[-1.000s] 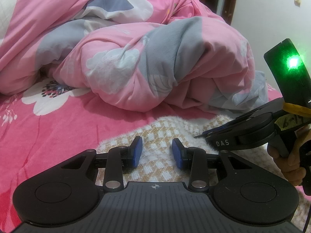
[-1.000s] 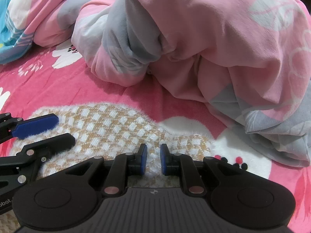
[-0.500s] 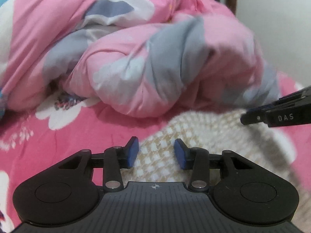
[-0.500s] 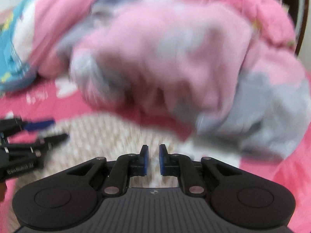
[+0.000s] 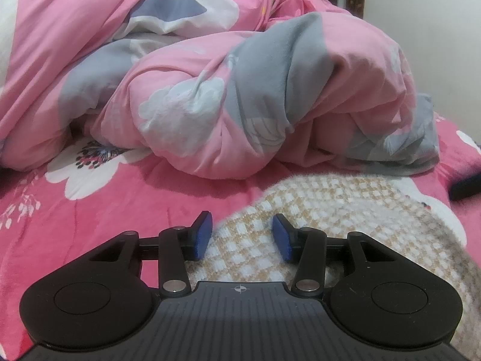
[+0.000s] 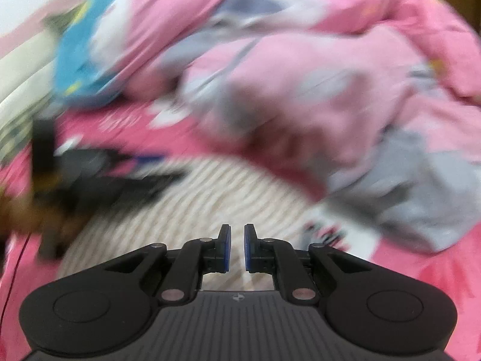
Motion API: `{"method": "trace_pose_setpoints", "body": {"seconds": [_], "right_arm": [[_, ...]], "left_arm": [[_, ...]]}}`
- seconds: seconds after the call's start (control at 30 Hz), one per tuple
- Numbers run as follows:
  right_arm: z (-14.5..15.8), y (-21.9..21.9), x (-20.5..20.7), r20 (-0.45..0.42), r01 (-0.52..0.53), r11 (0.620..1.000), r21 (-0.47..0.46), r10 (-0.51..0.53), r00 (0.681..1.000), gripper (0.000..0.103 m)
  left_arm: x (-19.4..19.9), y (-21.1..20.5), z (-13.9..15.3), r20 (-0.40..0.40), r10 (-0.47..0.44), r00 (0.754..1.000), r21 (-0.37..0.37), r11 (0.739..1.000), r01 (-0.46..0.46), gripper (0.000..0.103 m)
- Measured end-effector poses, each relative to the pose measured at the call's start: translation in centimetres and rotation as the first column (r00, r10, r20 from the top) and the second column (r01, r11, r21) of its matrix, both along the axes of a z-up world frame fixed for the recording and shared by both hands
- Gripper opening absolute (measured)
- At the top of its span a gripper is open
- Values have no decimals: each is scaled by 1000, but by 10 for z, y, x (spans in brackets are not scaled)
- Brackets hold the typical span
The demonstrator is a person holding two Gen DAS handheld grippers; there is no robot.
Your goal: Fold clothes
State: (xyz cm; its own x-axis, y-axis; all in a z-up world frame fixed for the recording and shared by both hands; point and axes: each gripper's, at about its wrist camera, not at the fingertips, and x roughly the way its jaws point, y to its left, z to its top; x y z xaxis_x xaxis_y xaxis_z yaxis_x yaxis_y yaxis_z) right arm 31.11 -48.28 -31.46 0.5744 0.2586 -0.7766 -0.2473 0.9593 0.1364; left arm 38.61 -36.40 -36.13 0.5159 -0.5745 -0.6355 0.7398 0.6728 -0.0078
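Checked knit garment [image 5: 324, 207] — no readable labels

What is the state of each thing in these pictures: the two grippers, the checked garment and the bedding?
Left gripper: open, jaws have just been opening, over the garment's edge, pads pressing nothing.
Right gripper: jaws have just been closing to a narrow gap, nothing between them.
Checked garment: lying on the bed, held by neither gripper.
Pink quilt: bunched in a heap behind the garment.
Bedsheet: spread flat.
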Motion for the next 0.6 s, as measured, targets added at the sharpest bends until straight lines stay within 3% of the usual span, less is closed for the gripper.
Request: {"method": "trace_pose_setpoints", "body": {"seconds": [0.1, 0.13, 0.2, 0.37, 0.43, 0.53, 0.6], "right_arm": [[-68, 17, -4, -104, -31, 994, -100, 21, 994, 8], [-73, 15, -2, -90, -6, 997, -82, -1, 996, 8], [-55, 9, 5, -132, 63, 997, -45, -69, 989, 8], [9, 2, -32, -89, 47, 999, -12, -48, 995, 9], [6, 10, -48, -139, -19, 999, -33, 14, 990, 9], [-59, 31, -60, -300, -69, 989, -132, 26, 953, 6], [-53, 37, -54, -305, -61, 986, -158, 10, 952, 5]], "left_arm": [[-5, -4, -1, 35, -27, 999, 20, 999, 26, 47], [-8, -8, -2, 56, -34, 998, 34, 999, 33, 47], [-7, -10, -1, 52, -24, 998, 37, 999, 22, 47], [-4, -6, -1, 44, -27, 999, 24, 999, 26, 47], [-5, -5, -1, 48, -27, 998, 18, 999, 27, 47], [-12, -7, -2, 89, -55, 995, 28, 998, 53, 47], [-20, -11, -2, 132, -86, 987, 48, 996, 80, 46]]}}
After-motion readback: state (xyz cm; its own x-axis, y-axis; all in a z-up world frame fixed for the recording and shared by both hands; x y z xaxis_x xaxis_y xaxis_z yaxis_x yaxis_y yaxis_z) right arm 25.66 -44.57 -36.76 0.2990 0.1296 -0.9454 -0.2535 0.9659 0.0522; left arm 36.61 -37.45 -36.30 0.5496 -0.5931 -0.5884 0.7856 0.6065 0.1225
